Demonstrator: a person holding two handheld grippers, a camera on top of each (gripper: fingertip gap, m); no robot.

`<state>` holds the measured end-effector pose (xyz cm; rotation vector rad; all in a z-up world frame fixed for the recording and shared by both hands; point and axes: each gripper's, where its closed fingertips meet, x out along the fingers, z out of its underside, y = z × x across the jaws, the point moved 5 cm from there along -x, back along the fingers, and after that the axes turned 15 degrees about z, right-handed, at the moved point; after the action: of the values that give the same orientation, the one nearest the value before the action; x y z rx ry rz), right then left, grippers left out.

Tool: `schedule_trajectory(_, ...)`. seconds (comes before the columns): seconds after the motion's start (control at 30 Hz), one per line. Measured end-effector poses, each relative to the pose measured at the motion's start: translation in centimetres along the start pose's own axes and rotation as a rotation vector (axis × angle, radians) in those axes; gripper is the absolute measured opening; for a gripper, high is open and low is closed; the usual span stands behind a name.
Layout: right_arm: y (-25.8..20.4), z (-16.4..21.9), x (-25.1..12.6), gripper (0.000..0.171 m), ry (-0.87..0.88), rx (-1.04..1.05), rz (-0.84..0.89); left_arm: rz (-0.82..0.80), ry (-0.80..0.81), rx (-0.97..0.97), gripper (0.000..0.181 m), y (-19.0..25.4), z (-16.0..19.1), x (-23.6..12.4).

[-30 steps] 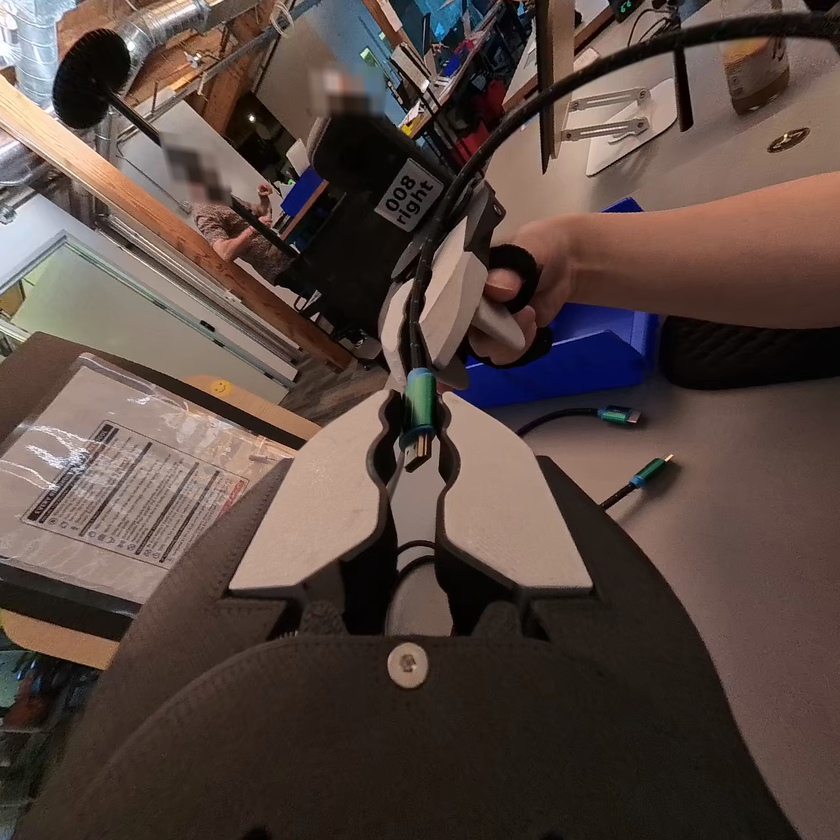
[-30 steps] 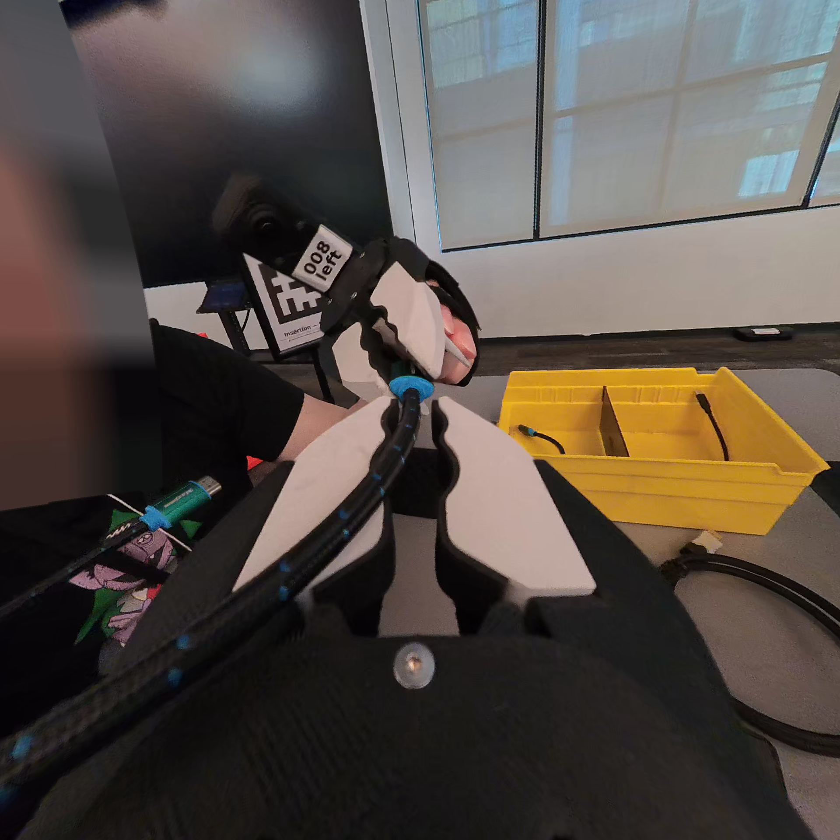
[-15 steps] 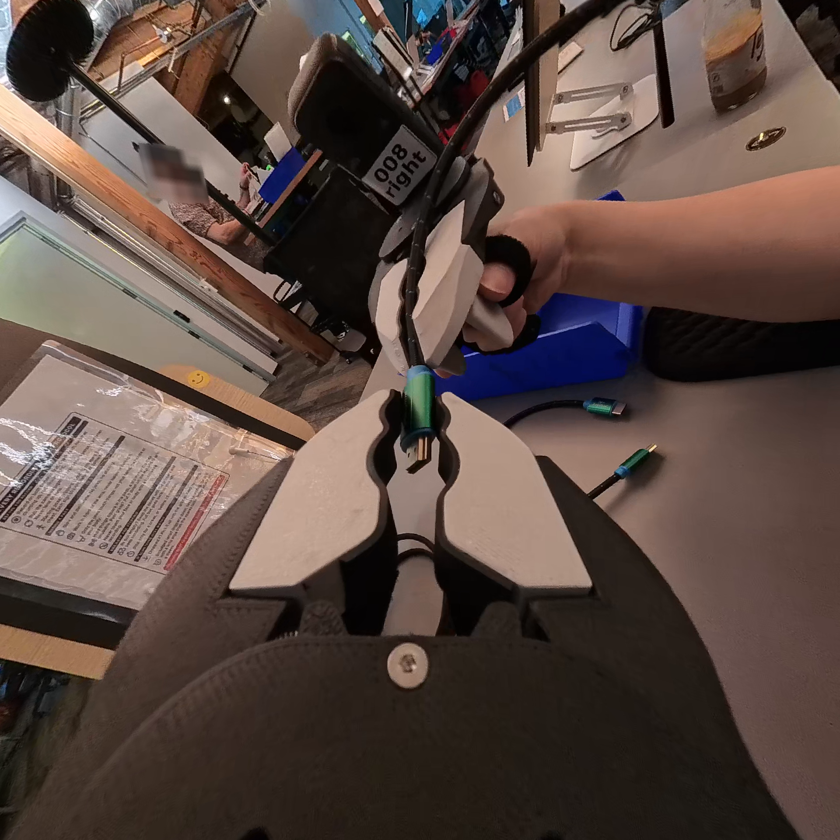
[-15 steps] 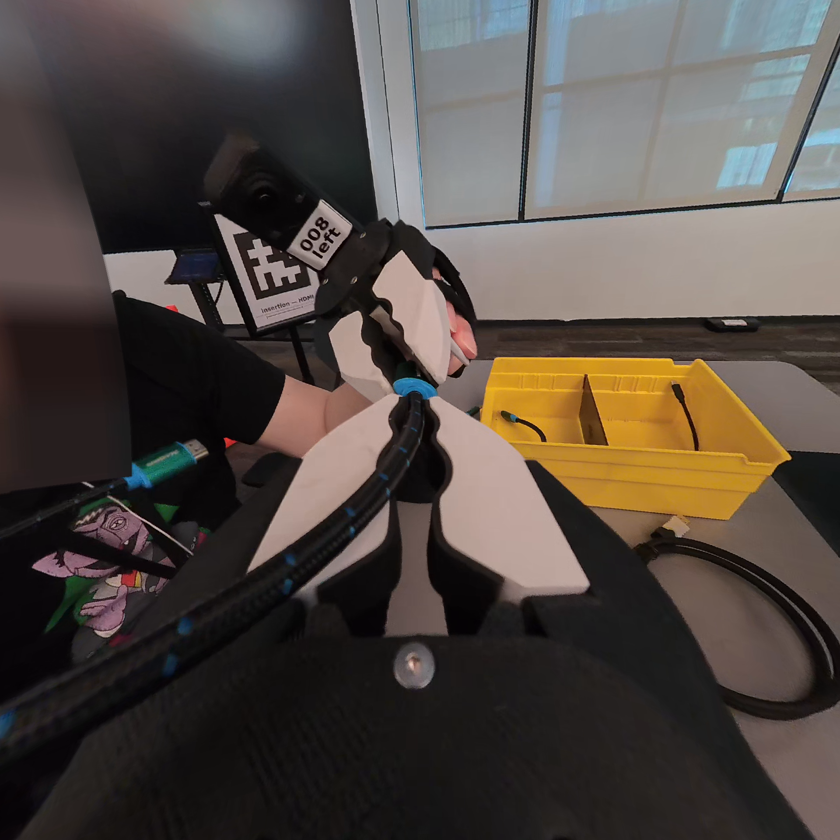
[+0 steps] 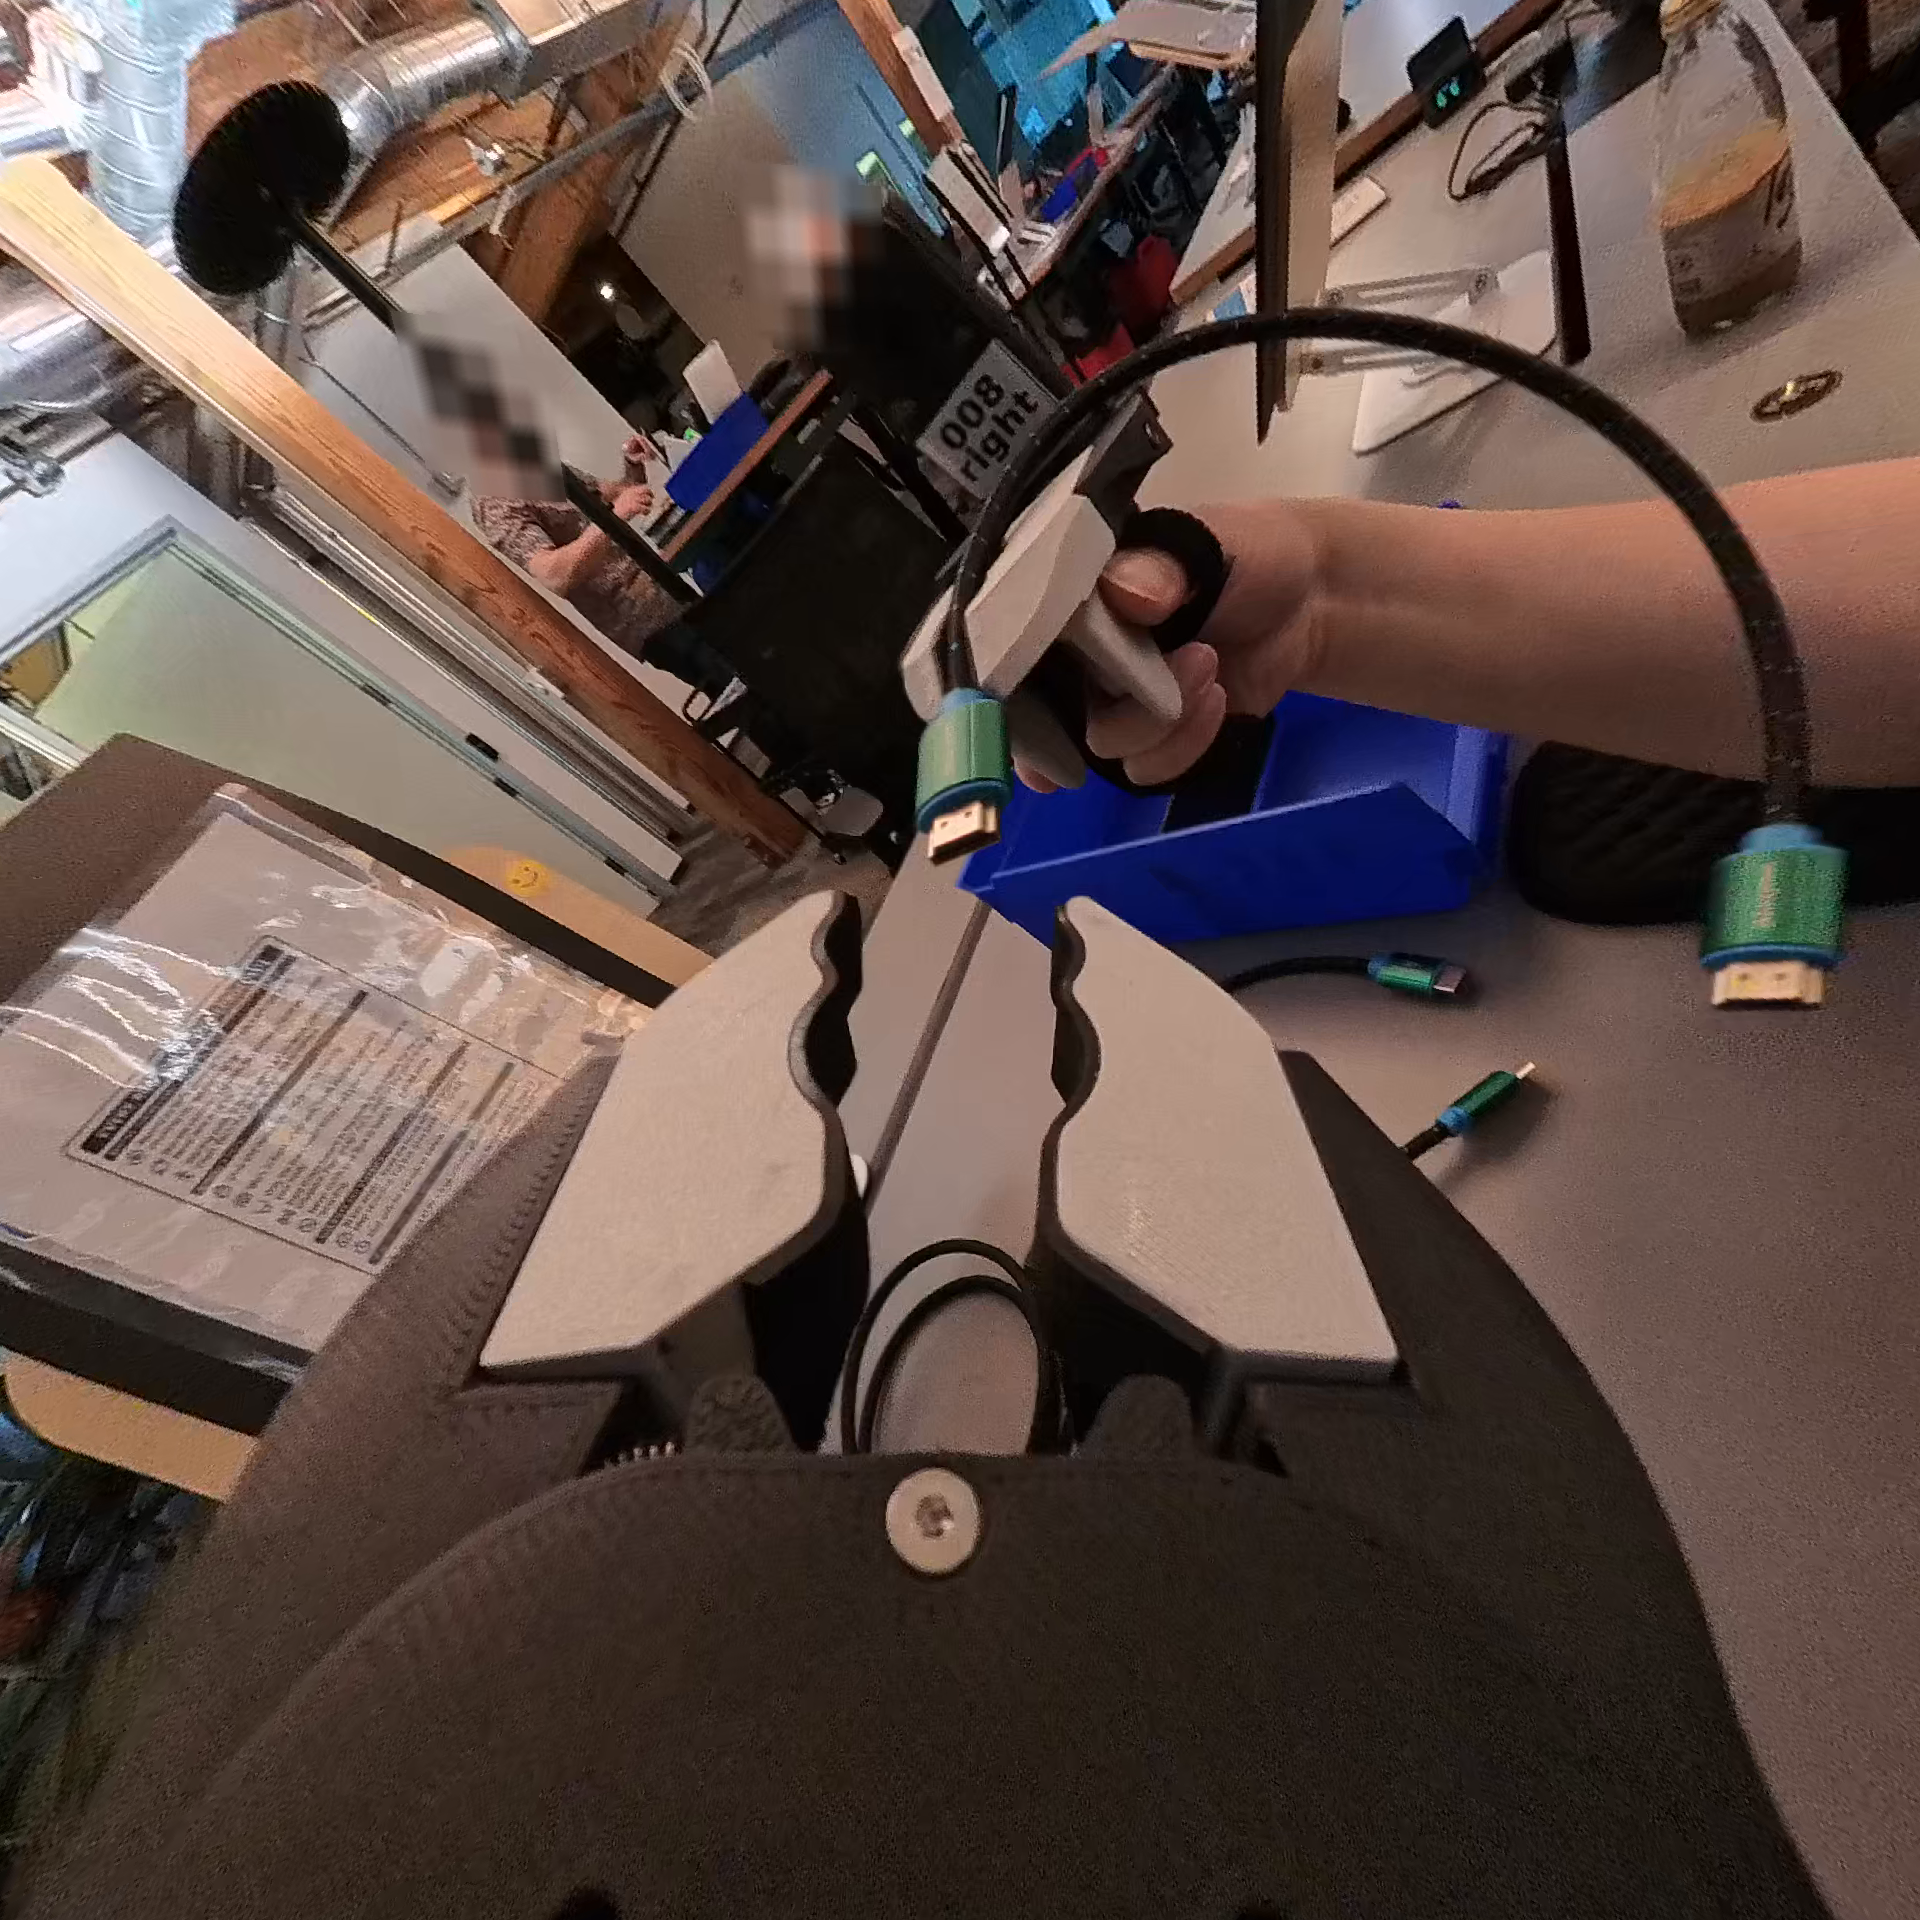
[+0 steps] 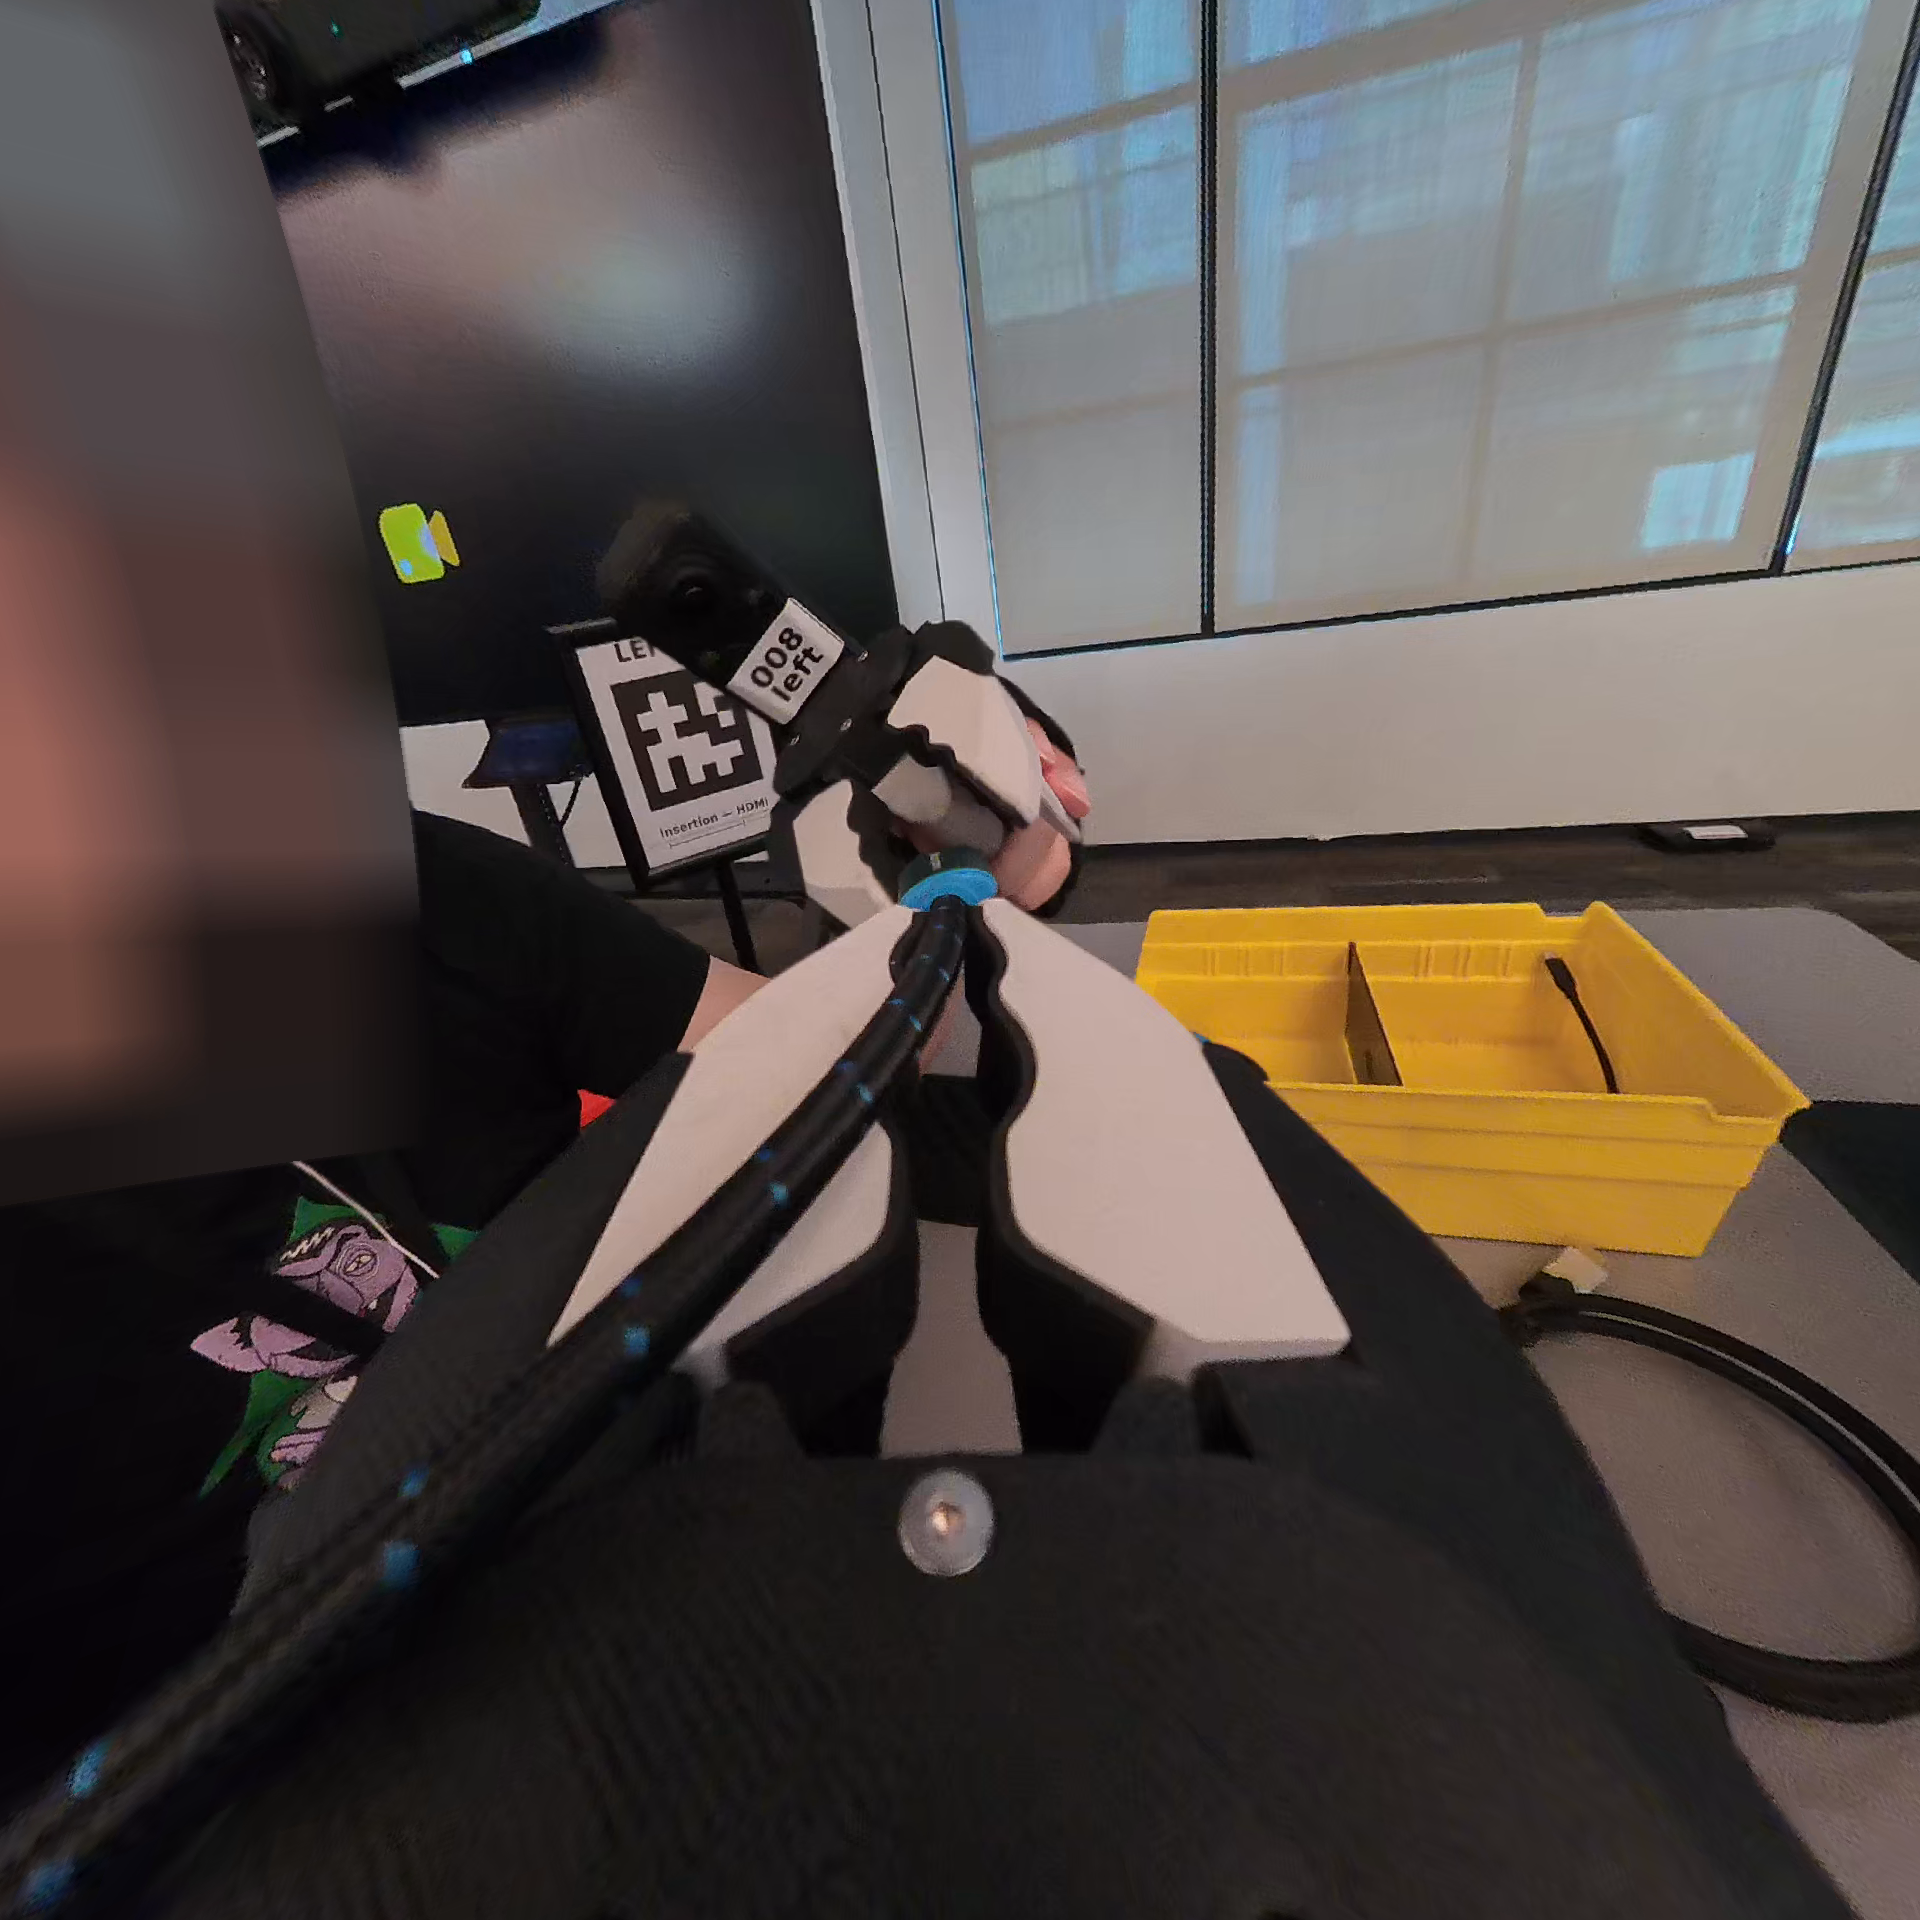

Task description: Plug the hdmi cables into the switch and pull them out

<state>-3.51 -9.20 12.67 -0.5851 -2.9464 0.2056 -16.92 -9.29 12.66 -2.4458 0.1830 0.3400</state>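
My left gripper (image 5: 954, 925) is open and empty above the grey table (image 5: 1714, 1299). Just beyond its tips, the right gripper (image 5: 961, 686) is shut on a black braided HDMI cable (image 5: 1351, 332), right behind its green plug (image 5: 961, 764) with a gold tip pointing at my left gripper. The cable arcs to the right and its other green plug (image 5: 1771, 920) hangs free. In the right wrist view my right gripper (image 6: 951, 920) is shut on the cable (image 6: 831, 1091) below the blue collar (image 6: 943, 888). The left gripper (image 6: 883, 800) faces it, open. No switch is in view.
Two thinner cables with green plugs (image 5: 1413, 975) (image 5: 1481, 1103) lie on the table by a blue bin (image 5: 1247, 842). A bagged flat box (image 5: 260, 1091) sits at the left. A yellow divided bin (image 6: 1455, 1060) and a thick black cable loop (image 6: 1787, 1538) lie at the right. Spacing between my two grippers at the tips: around 5 cm.
My left gripper has opened and let go of the green plug, and has drawn back from it. The right gripper still holds the cable. The cable's far plug has swung into the left wrist view.
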Motion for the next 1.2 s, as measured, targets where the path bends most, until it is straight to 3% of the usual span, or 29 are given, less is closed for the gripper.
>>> schedule_trajectory(0.23,-0.4,0.4,0.9,0.007,-0.019,0.023,-0.030,-0.177,-0.044,0.184,0.037,0.1,-0.4,1.4)
schedule_trajectory(0.37,-0.5,0.7,1.6,0.007,-0.029,0.049,-0.046,-0.215,0.001,0.268,0.015,0.5,-0.5,2.2)
schedule_trajectory(0.67,-0.6,1.0,1.4,0.008,-0.045,-0.064,-0.016,-0.001,0.052,0.033,0.014,0.3,0.1,2.2)
schedule_trajectory(1.2,-0.2,1.2,1.2,0.007,-0.088,-0.050,0.022,0.036,0.022,0.000,0.014,0.2,0.7,2.6)
